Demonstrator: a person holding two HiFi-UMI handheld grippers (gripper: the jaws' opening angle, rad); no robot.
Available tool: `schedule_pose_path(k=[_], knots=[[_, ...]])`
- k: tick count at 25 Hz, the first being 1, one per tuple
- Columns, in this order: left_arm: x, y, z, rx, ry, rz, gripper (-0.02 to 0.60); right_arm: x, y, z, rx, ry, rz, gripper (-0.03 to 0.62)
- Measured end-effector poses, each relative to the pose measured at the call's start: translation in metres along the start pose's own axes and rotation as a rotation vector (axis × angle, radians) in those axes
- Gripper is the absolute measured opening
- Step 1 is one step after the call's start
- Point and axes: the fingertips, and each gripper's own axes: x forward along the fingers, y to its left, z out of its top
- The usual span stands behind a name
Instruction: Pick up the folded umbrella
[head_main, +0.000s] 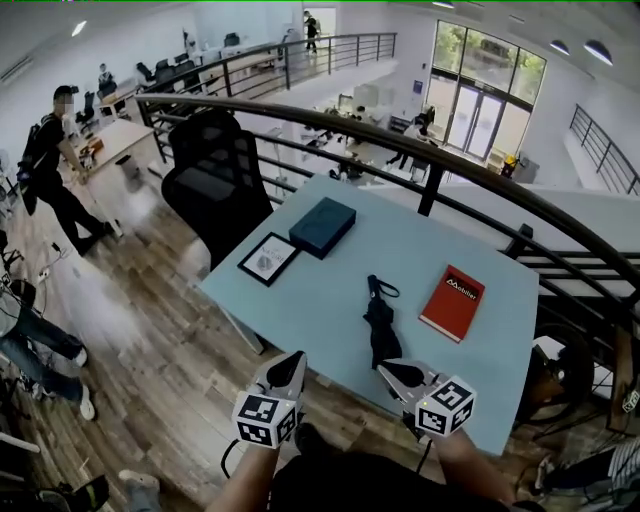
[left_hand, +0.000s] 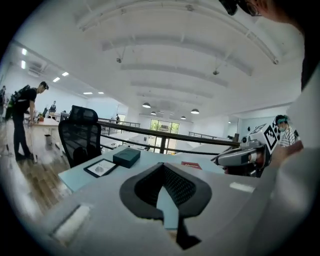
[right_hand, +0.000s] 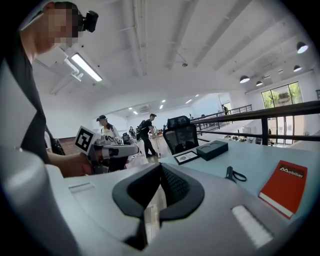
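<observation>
Far left, past the table corner: black mesh office chair (head_main: 215, 185), clear of any reach. Left gripper (head_main: 292, 365) low off the near edge of the pale blue table (head_main: 400, 250), jaws pressed together, nothing between. Black-framed picture (head_main: 268, 259) and dark teal box (head_main: 323, 226) toward the far-left corner, well apart from the goal. Black folded umbrella (head_main: 381, 328) flat near the front edge, untouched, with open tabletop on both sides. Right gripper (head_main: 392, 372) just before its near end, jaws likewise closed and empty – opening needed first. Red notebook (head_main: 451, 303) near, at right.
</observation>
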Motion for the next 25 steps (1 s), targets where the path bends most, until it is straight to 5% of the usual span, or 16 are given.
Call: schedule_pose_path(k=[10, 25], knots=[[0.031, 0.104, 0.025, 0.013, 0.024, -0.027, 0.005, 0.093, -0.018, 0.021, 0.052, 0.018, -0.067, 0.002], [0.139, 0.093, 0.020, -0.054, 0.108, -0.088, 0.005, 0.097, -0.127, 0.008, 0.110, 0.079, -0.144, 0.019]])
